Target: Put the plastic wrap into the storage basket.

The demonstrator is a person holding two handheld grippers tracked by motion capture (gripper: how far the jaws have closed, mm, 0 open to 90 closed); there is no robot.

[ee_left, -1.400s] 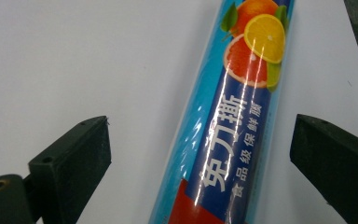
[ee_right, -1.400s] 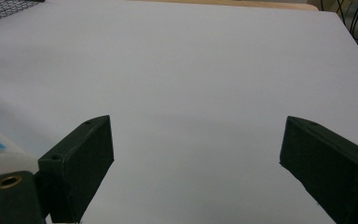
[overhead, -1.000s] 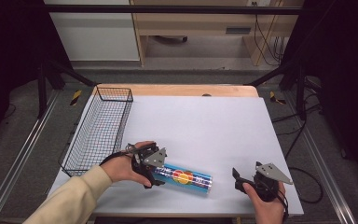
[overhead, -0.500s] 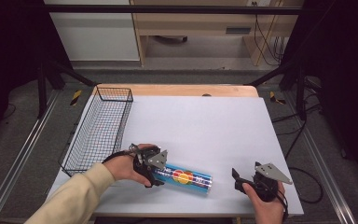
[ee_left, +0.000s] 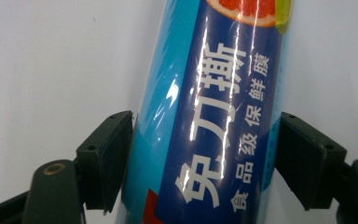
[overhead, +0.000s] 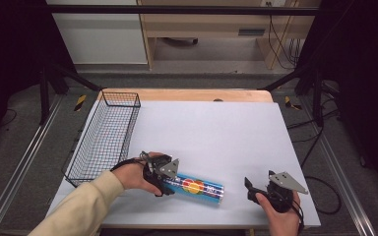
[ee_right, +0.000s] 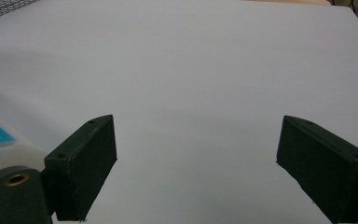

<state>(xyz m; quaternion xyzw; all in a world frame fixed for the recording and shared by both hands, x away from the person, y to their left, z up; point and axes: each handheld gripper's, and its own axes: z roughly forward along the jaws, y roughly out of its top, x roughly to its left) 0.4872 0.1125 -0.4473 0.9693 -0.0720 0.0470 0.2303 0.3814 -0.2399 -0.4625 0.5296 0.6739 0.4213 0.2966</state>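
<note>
A blue roll of cling film (overhead: 194,187) with a grapefruit picture lies on the white table near its front edge. My left gripper (overhead: 165,179) is at the roll's left end. In the left gripper view its jaws have just been closing, and both black pads (ee_left: 105,158) now touch the sides of the roll (ee_left: 205,140). My right gripper (overhead: 250,189) rests to the right of the roll, apart from it. The right gripper view has this gripper (ee_right: 196,163) wide open over bare table, with the roll's end (ee_right: 0,149) at the left edge.
A black wire basket (overhead: 106,132) stands along the table's left side, just behind the left hand. The white tabletop (overhead: 216,132) stretches back to a wooden strip. Metal rails and dark stands flank the table.
The left hand has barely shifted at the roll's left end. The roll and the right gripper lie where they were.
</note>
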